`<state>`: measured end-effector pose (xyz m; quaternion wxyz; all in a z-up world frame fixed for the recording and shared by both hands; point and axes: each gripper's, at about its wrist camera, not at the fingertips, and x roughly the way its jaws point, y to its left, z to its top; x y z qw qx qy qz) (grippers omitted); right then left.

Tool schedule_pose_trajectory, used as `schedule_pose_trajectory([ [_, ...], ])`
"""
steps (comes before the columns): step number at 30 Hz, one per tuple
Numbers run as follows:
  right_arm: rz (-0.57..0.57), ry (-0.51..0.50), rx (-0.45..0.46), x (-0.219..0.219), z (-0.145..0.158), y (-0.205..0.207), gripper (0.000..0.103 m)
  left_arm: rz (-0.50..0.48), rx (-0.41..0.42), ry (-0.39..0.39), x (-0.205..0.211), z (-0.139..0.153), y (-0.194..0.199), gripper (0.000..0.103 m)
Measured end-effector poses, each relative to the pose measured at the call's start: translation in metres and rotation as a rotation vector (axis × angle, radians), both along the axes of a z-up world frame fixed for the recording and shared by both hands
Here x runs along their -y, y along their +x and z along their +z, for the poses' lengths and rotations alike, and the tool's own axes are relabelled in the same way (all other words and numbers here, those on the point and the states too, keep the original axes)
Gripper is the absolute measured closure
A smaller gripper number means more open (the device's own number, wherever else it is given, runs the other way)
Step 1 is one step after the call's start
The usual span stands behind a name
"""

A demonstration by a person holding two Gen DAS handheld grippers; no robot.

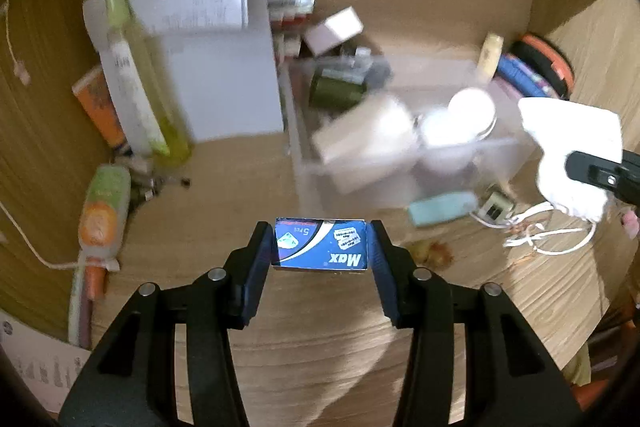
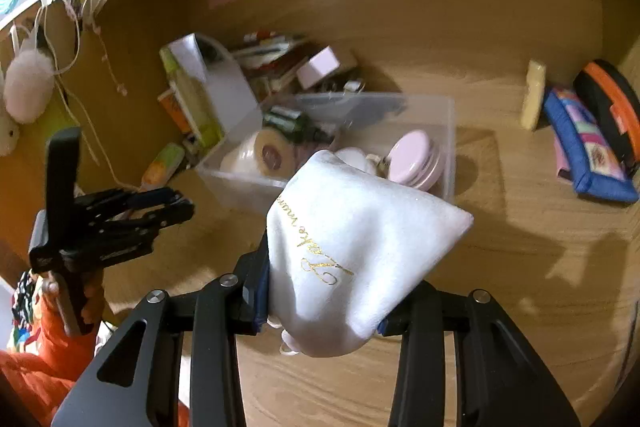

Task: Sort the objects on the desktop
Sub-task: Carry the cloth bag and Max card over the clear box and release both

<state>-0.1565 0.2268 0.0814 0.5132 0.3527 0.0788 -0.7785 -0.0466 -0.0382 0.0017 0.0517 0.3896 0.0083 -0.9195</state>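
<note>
My left gripper (image 1: 320,245) is shut on a small blue razor-blade box (image 1: 320,245) marked "Max", held above the wooden desk in front of a clear plastic bin (image 1: 316,179). My right gripper (image 2: 324,291) is shut on a white cloth pouch (image 2: 352,251) with gold script, held above the desk just in front of the same bin (image 2: 448,131). The pouch and the right gripper also show at the right edge of the left wrist view (image 1: 568,147). The left gripper shows at the left of the right wrist view (image 2: 120,219). The bin holds a dark green bottle (image 1: 336,87), white boxes and round pink cases (image 2: 416,155).
A white box with papers (image 1: 208,67) and a yellow-green bottle (image 1: 140,75) stand left of the bin. A tube (image 1: 104,211) lies at the left. A teal case (image 1: 440,209) and white cable (image 1: 540,231) lie right of the bin. A blue pouch (image 2: 584,155) leans at far right.
</note>
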Motion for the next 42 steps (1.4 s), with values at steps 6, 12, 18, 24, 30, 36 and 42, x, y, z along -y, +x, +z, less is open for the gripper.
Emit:
schedule_pose_trajectory([
  [6,-0.032,-0.052,-0.038,-0.009,0.023,-0.014,0.068,-0.019,-0.075,-0.003,-0.012,0.028,0.004,0.055],
  [12,-0.041,-0.097,-0.089,-0.010,0.043,-0.025,0.068,-0.045,-0.136,-0.007,-0.023,0.052,-0.005,0.055],
  [18,-0.043,-0.106,-0.112,0.003,0.057,-0.041,0.068,-0.063,-0.159,0.005,-0.021,0.071,-0.026,0.055],
  [24,-0.030,-0.111,-0.109,0.027,0.064,-0.054,0.068,-0.074,-0.152,0.033,-0.017,0.081,-0.049,0.055],
  [30,-0.011,-0.072,-0.086,0.060,0.057,-0.064,0.068,-0.075,-0.104,0.056,-0.014,0.072,-0.079,0.055],
  [36,0.014,0.024,-0.086,0.096,0.037,-0.069,0.068,-0.060,-0.030,0.082,-0.005,0.050,-0.107,0.055],
  [42,0.036,0.124,-0.061,0.127,0.008,-0.077,0.068,-0.050,0.010,0.099,0.003,0.032,-0.123,0.055],
])
